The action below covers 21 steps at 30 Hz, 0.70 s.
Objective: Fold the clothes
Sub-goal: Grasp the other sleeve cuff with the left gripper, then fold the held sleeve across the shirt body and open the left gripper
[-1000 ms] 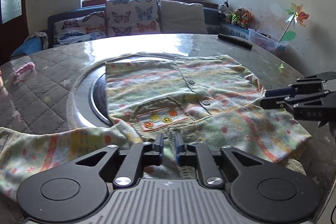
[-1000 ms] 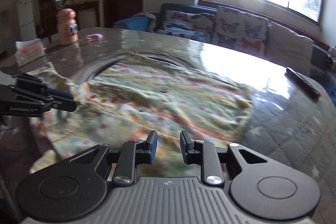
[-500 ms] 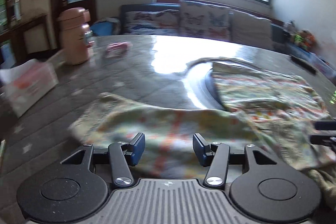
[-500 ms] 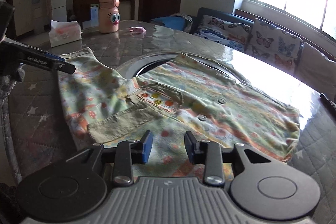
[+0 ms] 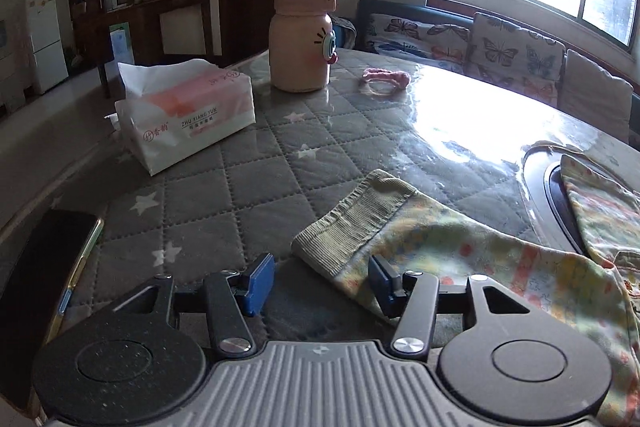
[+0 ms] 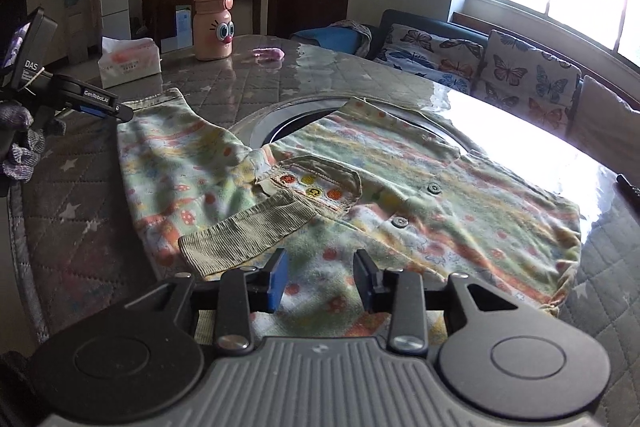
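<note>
Sunlit living room, butterfly-cushioned sofa under the window, round quilted counter in front. Spread across its middle and near edge: child's patterned cardigan, front up, buttons showing, body lying over the dark inset ring at the centre. One sleeve already brought in, its ribbed cuff lying across the chest pocket near the near edge. Other sleeve stretched out flat toward the left edge, cuff end just ahead of the left gripper. Left gripper wide, holding nothing, one fingertip over the sleeve fabric, possibly touching, hard to tell from this low angle. Right gripper also wide and empty, hovering over the hem at the near edge. Judged early in the fold: one sleeve in, second sleeve and body folds left. Tissue pack, pink bottle and phone toward the far-left edge, well apart from the cloth.
</note>
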{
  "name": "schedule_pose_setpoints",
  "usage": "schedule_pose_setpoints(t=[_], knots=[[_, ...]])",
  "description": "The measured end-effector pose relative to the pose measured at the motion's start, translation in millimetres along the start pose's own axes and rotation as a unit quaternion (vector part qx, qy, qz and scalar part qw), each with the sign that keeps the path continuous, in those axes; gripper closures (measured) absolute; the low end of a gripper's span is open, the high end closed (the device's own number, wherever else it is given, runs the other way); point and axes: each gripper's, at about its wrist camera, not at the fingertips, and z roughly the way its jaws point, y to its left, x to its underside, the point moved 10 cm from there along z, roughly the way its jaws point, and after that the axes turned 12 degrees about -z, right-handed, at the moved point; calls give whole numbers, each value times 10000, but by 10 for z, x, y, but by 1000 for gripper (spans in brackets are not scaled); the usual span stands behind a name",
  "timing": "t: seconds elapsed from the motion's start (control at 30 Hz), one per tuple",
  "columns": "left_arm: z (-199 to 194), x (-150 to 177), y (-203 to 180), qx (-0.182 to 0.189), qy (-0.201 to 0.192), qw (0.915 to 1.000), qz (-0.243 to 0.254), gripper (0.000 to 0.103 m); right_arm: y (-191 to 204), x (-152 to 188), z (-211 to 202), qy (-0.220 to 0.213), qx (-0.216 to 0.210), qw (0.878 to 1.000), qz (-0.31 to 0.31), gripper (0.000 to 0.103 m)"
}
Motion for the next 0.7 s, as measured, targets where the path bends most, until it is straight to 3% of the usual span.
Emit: schedule_pose_setpoints(t=[0.07,0.17,0.27,0.47,0.6,0.7], knots=[[4,-18,-30,71,-15,10000,7,81,19,10,-5,7,-17,10000,3,67],[-20,-49,-76,195,-61,9998,9,96,47,29,-13,21,-39,10000,1,67],[-182,-119,-211,407,-240,9988,79,97,78,66,-3,52,-76,10000,4,67],[-727,-238,-887,1297,-613,9882,538,98,7,94,-68,-57,-8,9998,187,67],[-1037,-154,-1491,2089,-585,9725,850,98,-103,142,-174,-147,51,9991,395,67],[-1279,-26,-1963,2685,-522,9553,1120,98,-231,213,-275,-197,146,9978,611,67]])
